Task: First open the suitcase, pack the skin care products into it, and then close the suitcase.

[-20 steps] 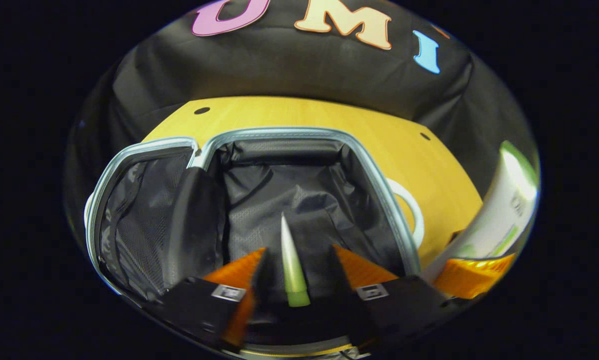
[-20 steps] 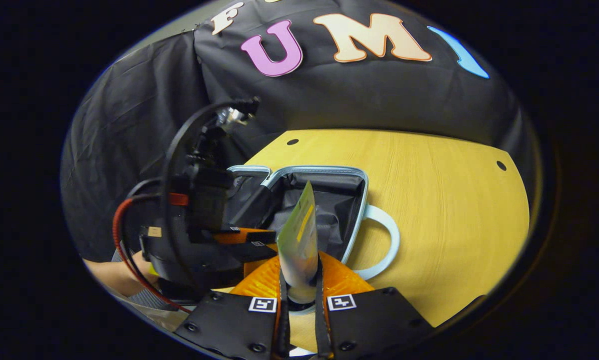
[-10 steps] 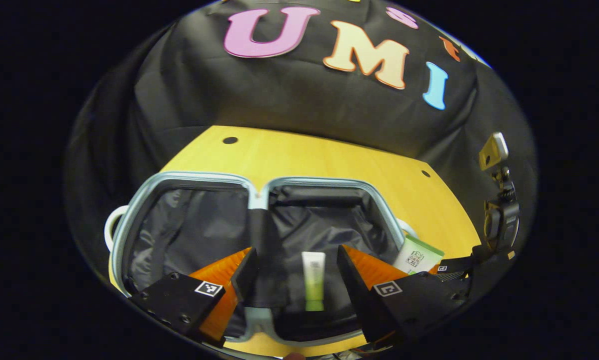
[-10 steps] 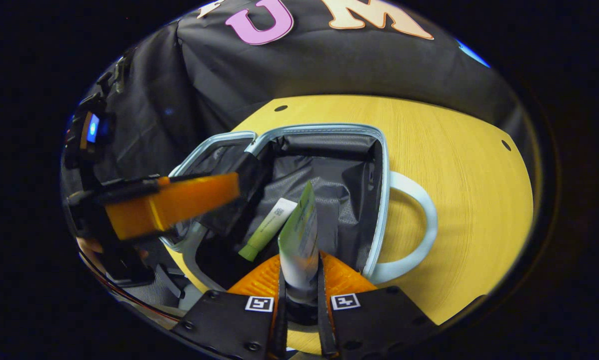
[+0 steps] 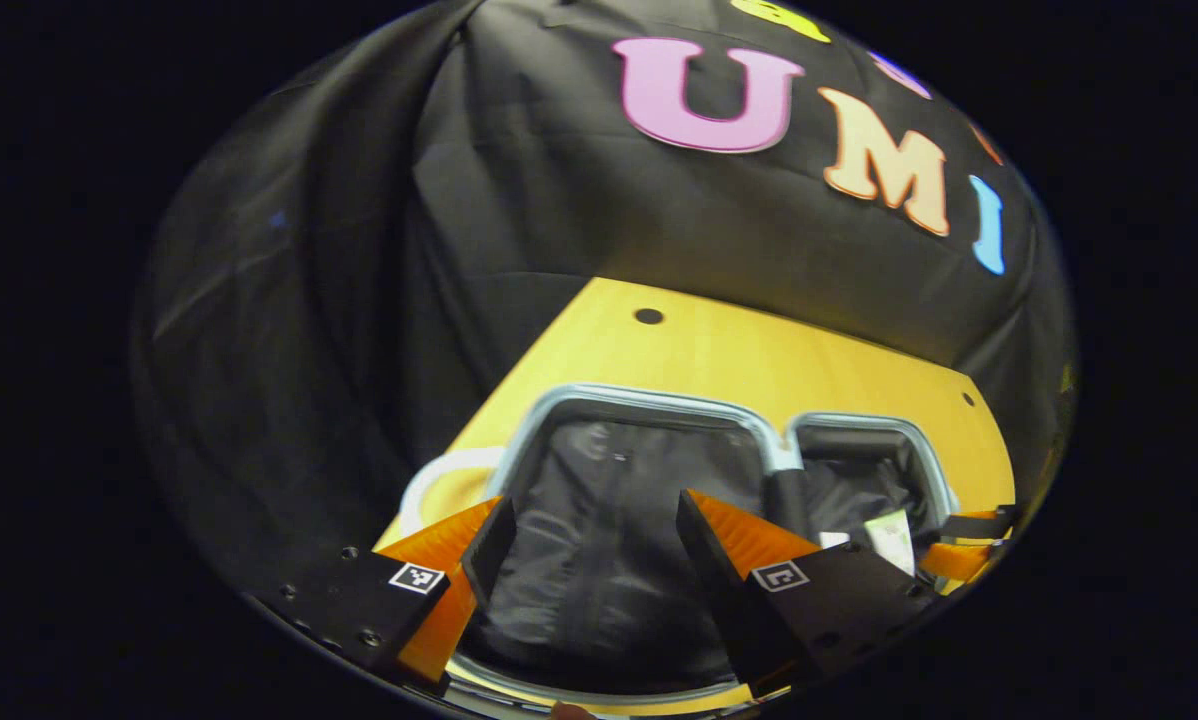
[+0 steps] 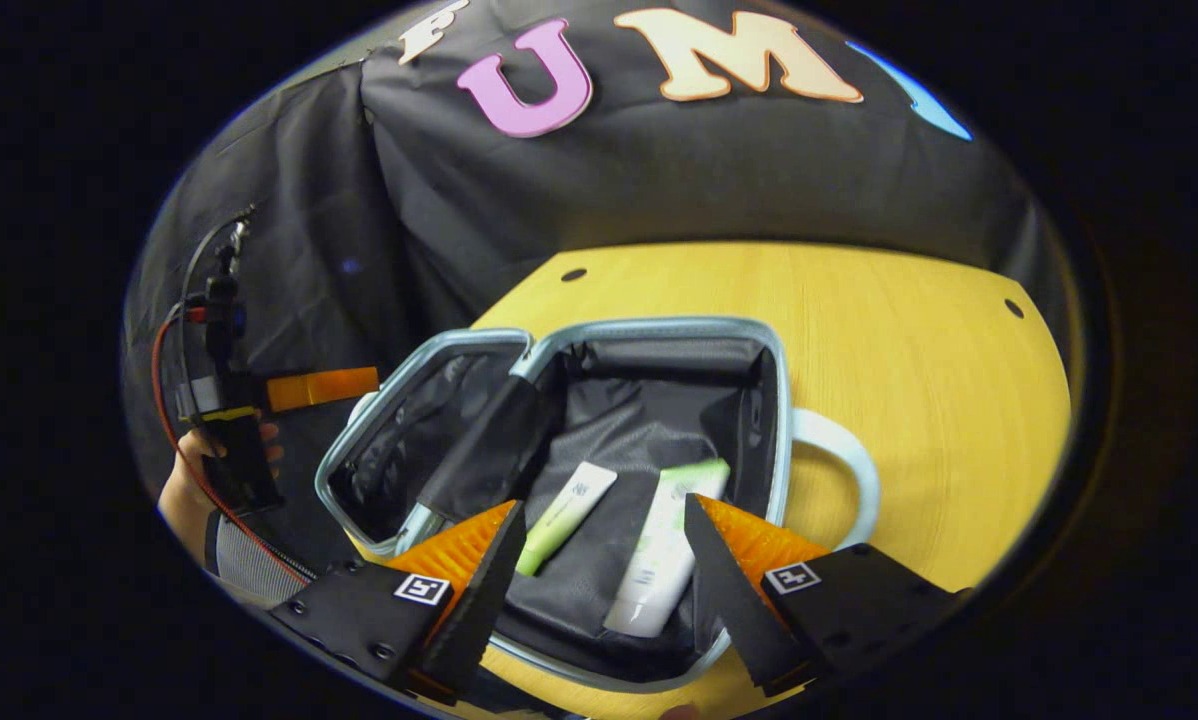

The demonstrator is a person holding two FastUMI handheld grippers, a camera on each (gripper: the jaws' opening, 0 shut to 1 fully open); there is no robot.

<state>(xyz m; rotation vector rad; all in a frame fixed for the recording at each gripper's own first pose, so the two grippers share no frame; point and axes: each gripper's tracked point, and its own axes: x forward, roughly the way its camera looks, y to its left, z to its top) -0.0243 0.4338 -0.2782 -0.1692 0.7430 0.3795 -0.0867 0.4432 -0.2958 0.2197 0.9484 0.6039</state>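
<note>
Fingers of both your grippers, left (image 5: 587, 540) and right (image 6: 599, 550), spread wide above the open light-blue fabric suitcase (image 6: 779, 400); two white-and-green tubes (image 6: 659, 550) lie inside.

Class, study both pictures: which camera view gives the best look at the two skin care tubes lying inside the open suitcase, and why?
The right gripper view. There the slimmer tube and the wider tube lie side by side on the dark lining of the open suitcase, seen nearly full length. The left gripper view catches just a pale scrap of a tube at its right edge.
</note>
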